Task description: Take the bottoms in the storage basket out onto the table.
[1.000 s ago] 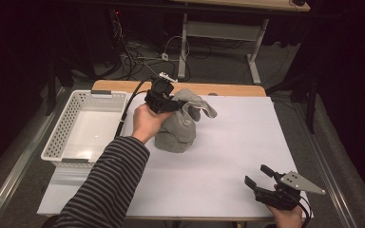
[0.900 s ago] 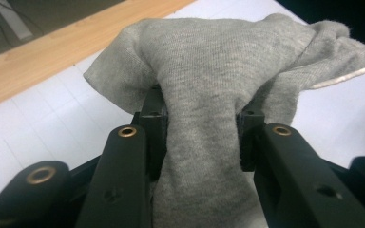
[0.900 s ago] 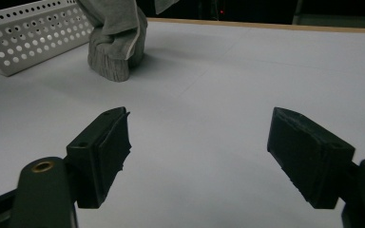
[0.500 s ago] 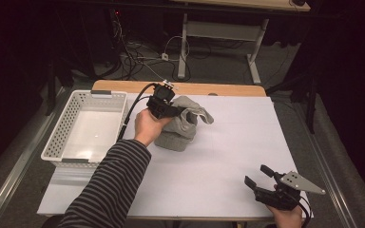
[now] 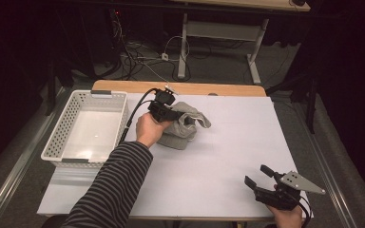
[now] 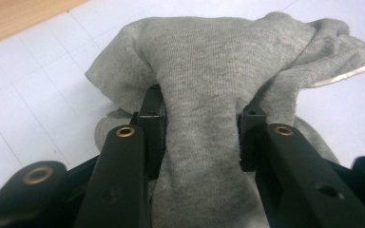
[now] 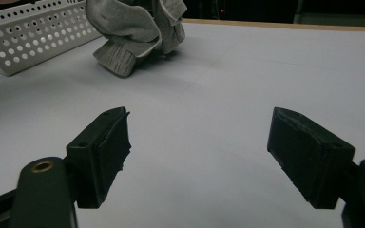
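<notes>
While the left gripper (image 5: pixel 171 114) pinches a fold of the grey garment (image 6: pixel 209 95) near the table's (image 5: pixel 247 142) far edge, a carry step seems underway. Next probably a lift towards the white basket (image 5: pixel 62 137) at the left edge. The right gripper (image 7: pixel 197 156) waits wide open, empty, near the front right corner.

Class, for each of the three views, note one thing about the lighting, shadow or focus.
High view: the white table is brightly lit while the surrounding room is dark. Left gripper view: the grey cloth is sharp enough to show its knit, the nearest jaw parts soft. Right gripper view: dim overall, the cloth casting a soft shadow beside the white basket.
</notes>
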